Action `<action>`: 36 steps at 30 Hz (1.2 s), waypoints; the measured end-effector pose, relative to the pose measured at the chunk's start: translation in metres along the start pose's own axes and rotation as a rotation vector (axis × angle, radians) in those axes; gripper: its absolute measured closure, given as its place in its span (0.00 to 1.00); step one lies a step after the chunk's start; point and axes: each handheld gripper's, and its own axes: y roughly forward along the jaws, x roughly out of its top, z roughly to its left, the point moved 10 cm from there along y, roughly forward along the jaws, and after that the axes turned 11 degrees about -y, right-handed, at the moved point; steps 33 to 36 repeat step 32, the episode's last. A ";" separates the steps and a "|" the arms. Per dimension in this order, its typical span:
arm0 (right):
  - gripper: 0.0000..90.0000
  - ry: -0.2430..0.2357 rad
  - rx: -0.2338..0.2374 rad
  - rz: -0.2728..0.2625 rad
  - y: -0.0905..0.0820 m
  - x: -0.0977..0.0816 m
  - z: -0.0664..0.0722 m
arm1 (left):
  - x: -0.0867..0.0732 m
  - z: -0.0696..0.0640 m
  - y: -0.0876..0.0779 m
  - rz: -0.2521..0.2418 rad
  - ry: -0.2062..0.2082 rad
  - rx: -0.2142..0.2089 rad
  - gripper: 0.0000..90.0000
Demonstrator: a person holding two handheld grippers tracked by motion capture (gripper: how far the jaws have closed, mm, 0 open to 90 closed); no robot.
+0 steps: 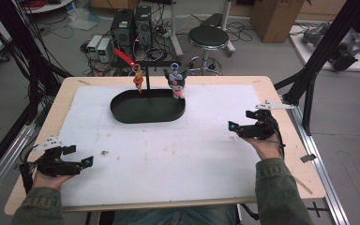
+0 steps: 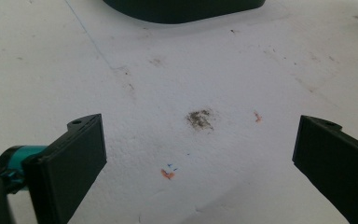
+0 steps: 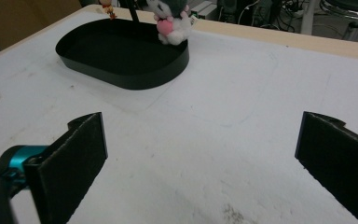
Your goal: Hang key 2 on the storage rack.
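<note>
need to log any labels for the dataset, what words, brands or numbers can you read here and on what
There is no text that can be read in any view.
The black tray and the white mat bear no print, only smudges and small orange and blue marks.
The two hanging toys, the orange charm and the dark plush, show no legible tag.
The boxes on the floor behind the table are too small and blurred to read.
</note>
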 end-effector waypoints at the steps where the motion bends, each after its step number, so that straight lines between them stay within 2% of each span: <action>1: 0.02 0.003 -0.004 0.002 -0.002 -0.003 -0.001 | 0.000 0.000 0.000 0.000 -0.001 -0.001 0.03; 6: 0.02 0.002 -0.001 -0.010 -0.009 -0.020 -0.004 | -0.001 0.000 0.001 0.005 -0.003 0.000 0.03; 12: 0.02 0.024 -0.018 0.006 -0.011 -0.039 -0.004 | -0.002 0.000 0.001 0.010 -0.006 0.000 0.03; 19: 0.01 0.000 -0.048 0.002 -0.013 -0.053 -0.004 | -0.004 -0.001 0.001 0.017 -0.010 -0.002 0.03; 24: 0.01 -0.018 -0.083 -0.010 -0.017 -0.065 -0.010 | -0.005 0.000 0.003 0.028 -0.005 -0.005 0.03; 29: 0.01 -0.036 -0.107 -0.020 -0.021 -0.067 -0.013 | -0.006 -0.001 0.003 0.033 -0.007 -0.007 0.03; 31: 0.01 -0.020 -0.113 -0.033 -0.025 -0.066 -0.013 | -0.007 0.000 0.004 0.039 -0.002 -0.006 0.03; 36: 0.01 -0.023 -0.118 -0.040 -0.025 -0.066 -0.014 | -0.007 0.000 0.005 0.043 0.002 -0.003 0.03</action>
